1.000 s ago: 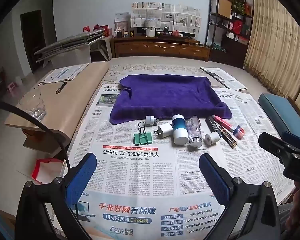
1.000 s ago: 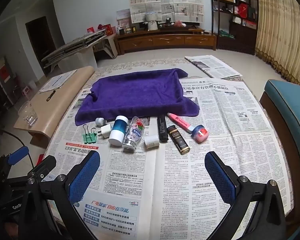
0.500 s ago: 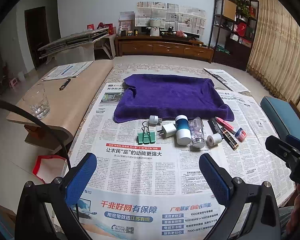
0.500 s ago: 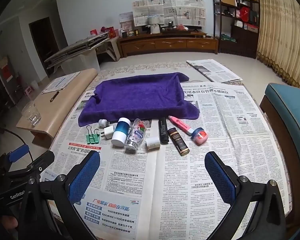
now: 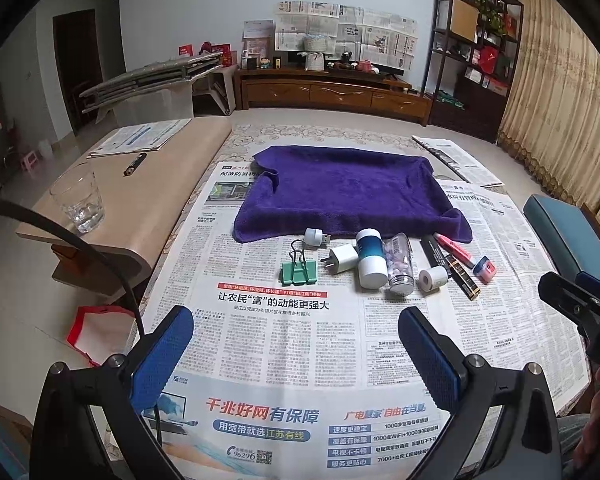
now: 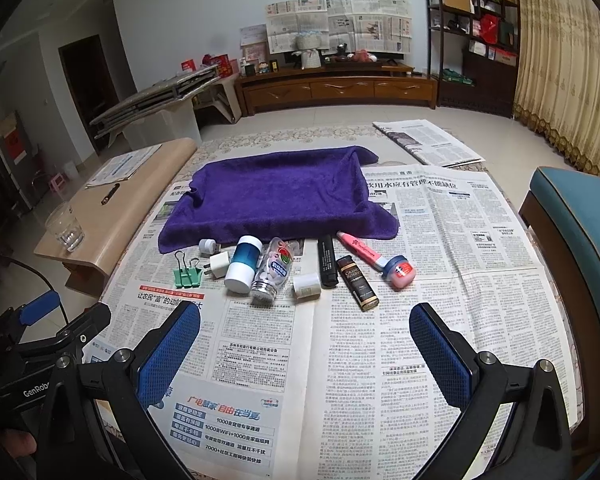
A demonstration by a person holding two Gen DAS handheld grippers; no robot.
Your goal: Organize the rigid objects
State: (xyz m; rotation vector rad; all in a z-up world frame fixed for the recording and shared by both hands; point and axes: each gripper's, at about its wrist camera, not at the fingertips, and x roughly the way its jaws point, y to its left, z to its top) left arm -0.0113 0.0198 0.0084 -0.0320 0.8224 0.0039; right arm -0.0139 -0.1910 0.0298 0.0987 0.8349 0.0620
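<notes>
Left tool (image 5: 296, 354): we log its blue pads spread wide, nothing between them, held above the newspaper (image 5: 268, 344) on the near side of the purple towel (image 5: 348, 196). Right tool (image 6: 306, 354): likewise spread apart and empty, also on the near side of the towel.

Purple towel: lies flat on the newspaper-covered counter (image 6: 500, 264), corners slightly turned up.

Row of items along the towel's near edge, left to right as we see them:
- green binder clips (image 5: 299, 271), nearest the towel's left corner;
- small white USB plug (image 5: 316, 236), touching the towel's edge;
- white charger (image 5: 342, 258);
- blue-and-white bottle (image 5: 370, 262), lying down;
- clear bottle of tablets (image 5: 399, 266), lying beside it;
- small white roll (image 5: 433, 279);
- black tube (image 6: 326, 261);
- dark gold-lettered tube (image 6: 357, 283);
- pink pen (image 6: 360, 250) and pink-capped jar (image 6: 400, 272), below the towel's right corner.

Left of the towel, on a wooden bench (image 5: 112, 200): one glass tumbler (image 5: 78, 198).
</notes>
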